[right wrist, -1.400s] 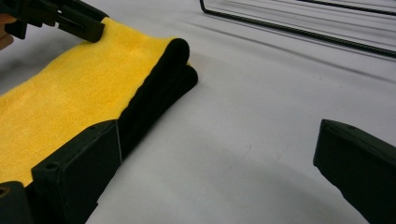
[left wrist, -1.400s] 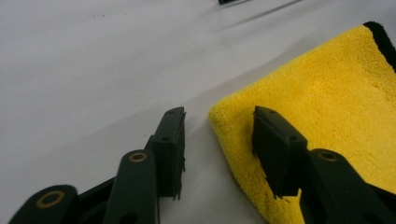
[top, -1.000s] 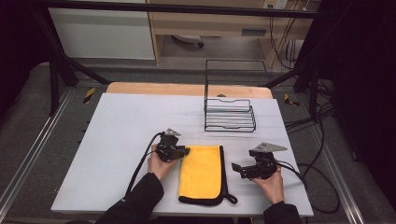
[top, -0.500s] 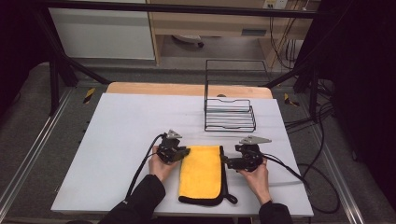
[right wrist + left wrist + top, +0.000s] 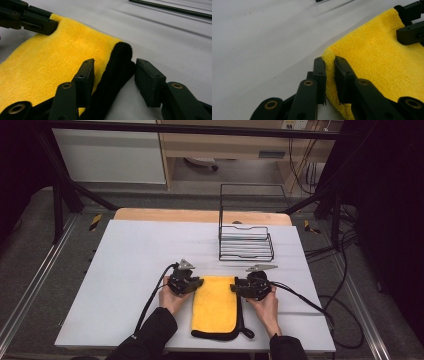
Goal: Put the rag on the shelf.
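Observation:
A yellow cloth [image 5: 214,306] with a black hem lies folded on the white table [image 5: 130,260] near its front edge. My left gripper [image 5: 196,283] is at the cloth's far left corner. In the left gripper view its jaws [image 5: 330,60] pinch the fluffy yellow edge [image 5: 372,57] between them. My right gripper [image 5: 236,287] is at the far right corner. In the right gripper view it [image 5: 115,63] stands open, its jaws on either side of the black hem [image 5: 119,62] and apart from it. The left gripper [image 5: 32,20] also appears there, shut on the opposite corner.
A black wire rack [image 5: 246,242] with a tall back frame stands just behind the right gripper. Cables [image 5: 310,302] trail from both grippers across the table. Bare white tabletop spreads to the left and behind the cloth.
My right gripper has moved left from the bare table to the cloth's far right corner, now straddling the black hem. The left gripper has stayed on its corner.

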Motion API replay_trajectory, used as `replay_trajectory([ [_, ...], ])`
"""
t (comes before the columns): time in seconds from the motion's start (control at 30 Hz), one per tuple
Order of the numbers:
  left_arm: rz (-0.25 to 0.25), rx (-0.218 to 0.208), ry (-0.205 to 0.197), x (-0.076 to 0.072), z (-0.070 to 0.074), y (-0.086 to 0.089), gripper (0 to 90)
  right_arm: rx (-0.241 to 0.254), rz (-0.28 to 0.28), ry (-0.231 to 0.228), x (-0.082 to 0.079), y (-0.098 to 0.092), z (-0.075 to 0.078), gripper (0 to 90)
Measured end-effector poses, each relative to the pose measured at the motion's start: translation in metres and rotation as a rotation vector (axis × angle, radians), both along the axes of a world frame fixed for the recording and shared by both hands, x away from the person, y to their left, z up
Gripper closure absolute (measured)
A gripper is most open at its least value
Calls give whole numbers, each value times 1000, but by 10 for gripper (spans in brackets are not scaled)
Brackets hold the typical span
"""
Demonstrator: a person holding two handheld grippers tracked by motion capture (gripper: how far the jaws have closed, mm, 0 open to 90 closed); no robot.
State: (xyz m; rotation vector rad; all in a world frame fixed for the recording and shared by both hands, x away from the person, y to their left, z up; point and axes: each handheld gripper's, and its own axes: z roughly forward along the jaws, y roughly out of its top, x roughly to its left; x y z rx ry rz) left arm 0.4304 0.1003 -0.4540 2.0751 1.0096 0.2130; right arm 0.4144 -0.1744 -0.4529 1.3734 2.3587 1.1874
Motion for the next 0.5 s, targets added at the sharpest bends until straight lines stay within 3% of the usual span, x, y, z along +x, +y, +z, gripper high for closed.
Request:
replay_trajectory([
  [0.23, -2, -6, 4, 1, 0, 1, 792, 26, 2, 41, 1, 1, 0, 625],
  [0.4, -4, -49, 38, 5, -1, 5, 801, 47, 11, 84, 3, 4, 1, 736],
  [0.5, -4, -52, 42, 5, -1, 6, 813, 58, 6, 98, 3, 4, 1, 762],
])
